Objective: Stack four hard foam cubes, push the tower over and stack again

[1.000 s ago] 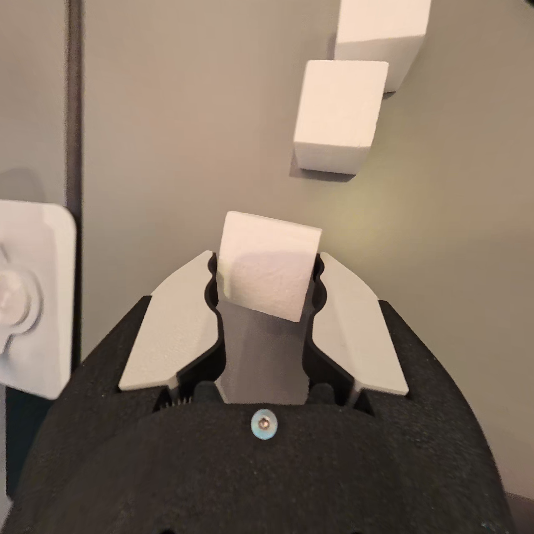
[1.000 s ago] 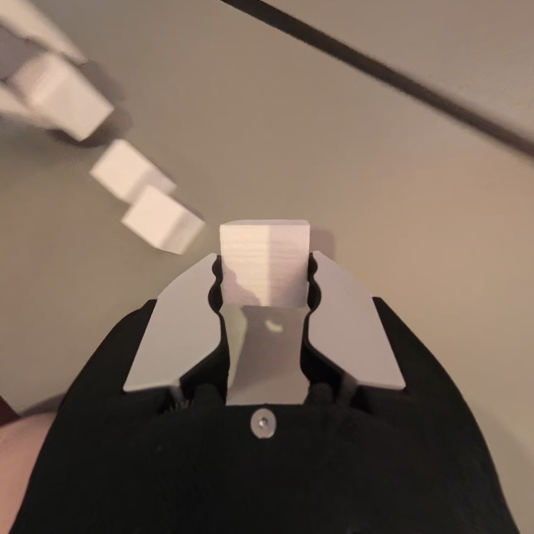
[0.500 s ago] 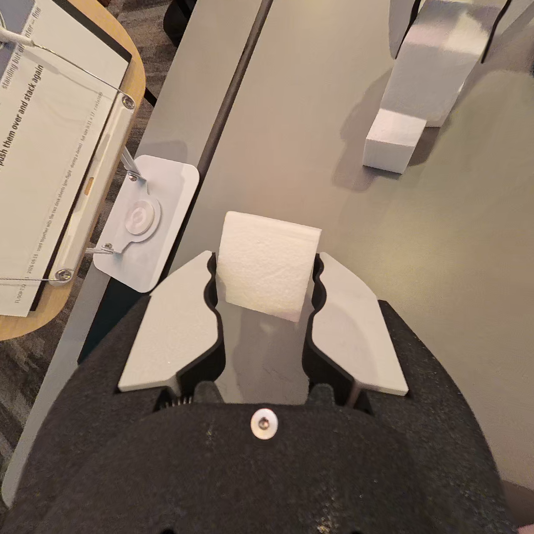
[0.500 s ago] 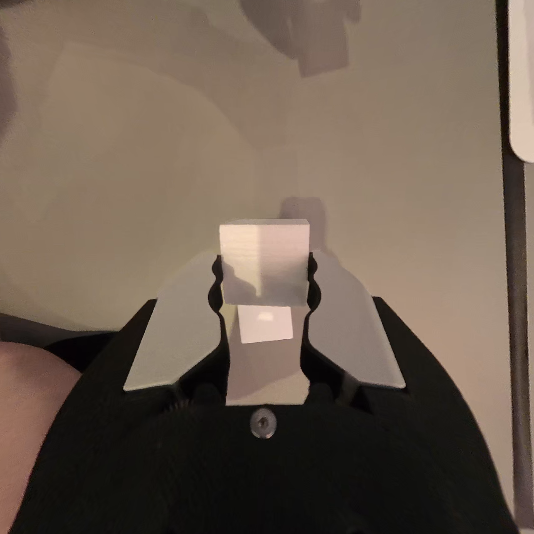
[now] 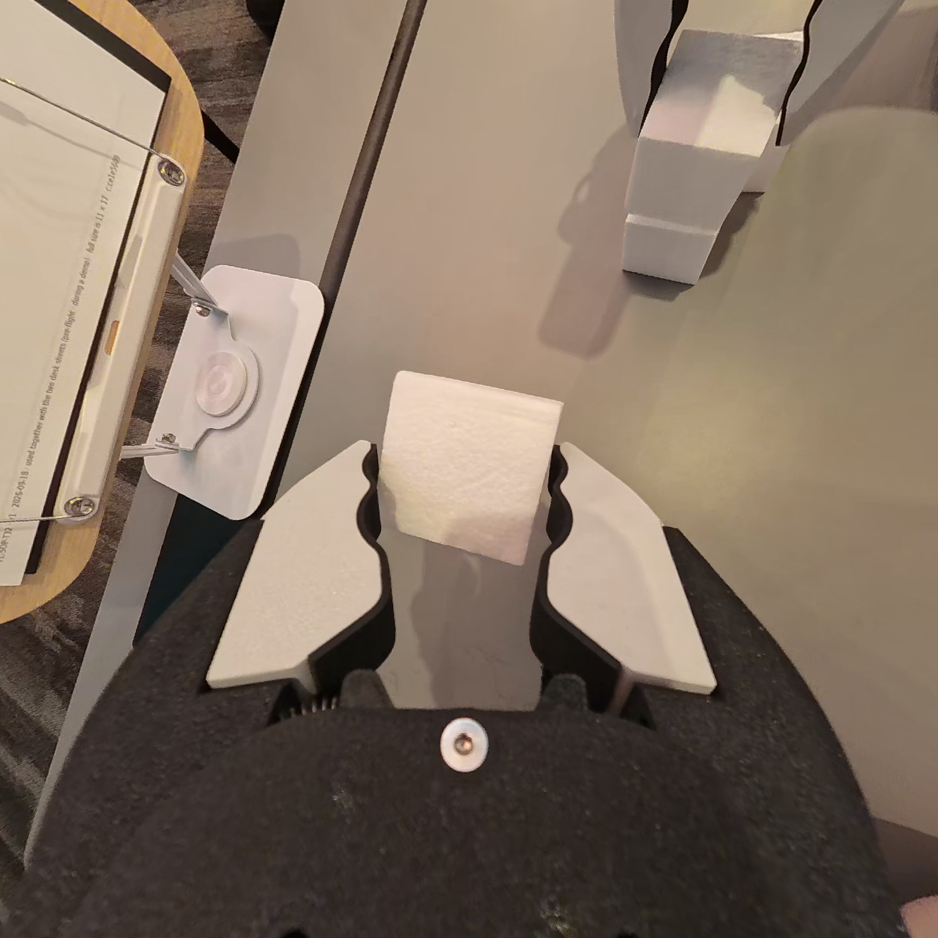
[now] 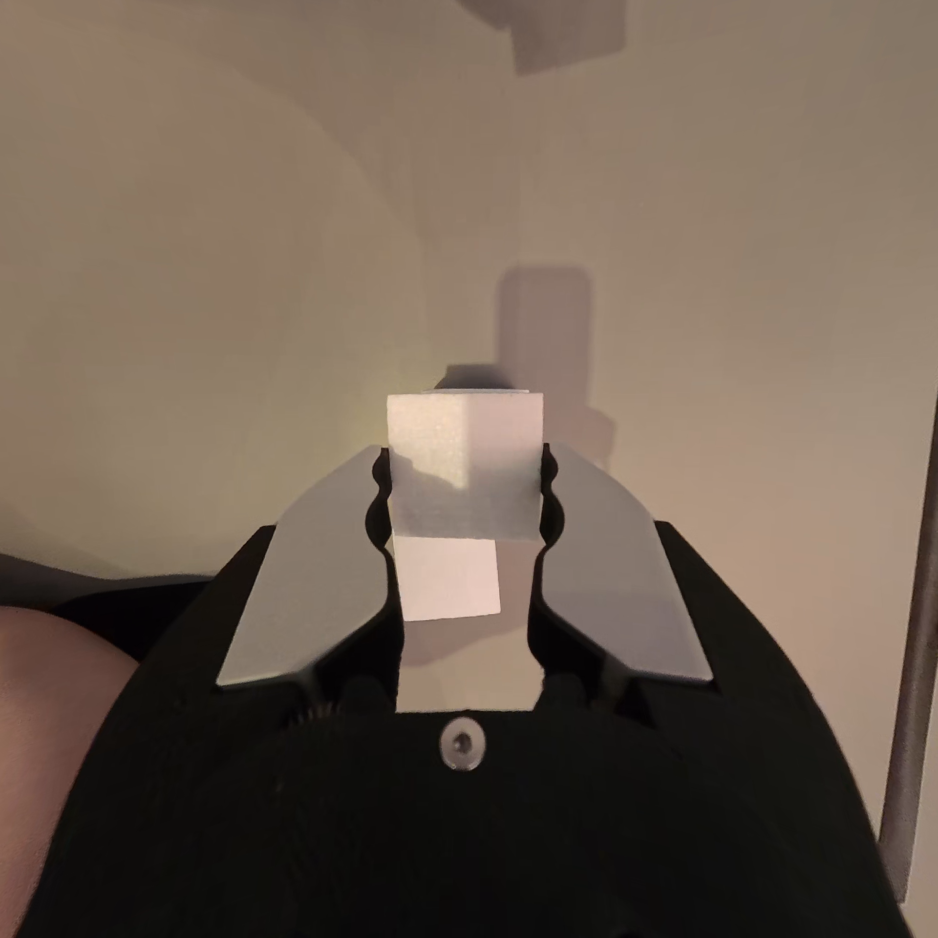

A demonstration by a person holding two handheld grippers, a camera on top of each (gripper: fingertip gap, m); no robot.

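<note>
My left gripper (image 5: 464, 449) is shut on a white foam cube (image 5: 469, 482), held tilted above the grey table (image 5: 507, 203). My right gripper (image 6: 464, 449) is shut on a second cube (image 6: 436, 436). In the left wrist view its fingers (image 5: 632, 61) hold that cube (image 5: 731, 96) on or just above a base cube (image 5: 665, 248), set slightly off to one side; I cannot tell if they touch. In the right wrist view the base cube shows only as a thin edge (image 6: 474, 392) behind the held one. Another cube's white face (image 6: 446, 578) shows low between the right fingers.
A dark seam (image 5: 365, 152) runs along the table at the left, and the table edge lies beyond it. A white mount plate (image 5: 233, 391) and a framed sheet (image 5: 76, 304) on a wooden stand sit off the left edge. A person's arm (image 6: 51, 685) is at the lower left. Tip to tip, the grippers are about 20 cm apart. The cube's white face (image 6: 446, 578) lies some 8 cm from my right tips, 25 cm from my left tips.
My left gripper has pulled back and risen with its cube, so the stand came into view. My right gripper has swung over and lowered its cube onto or close above the base cube.
</note>
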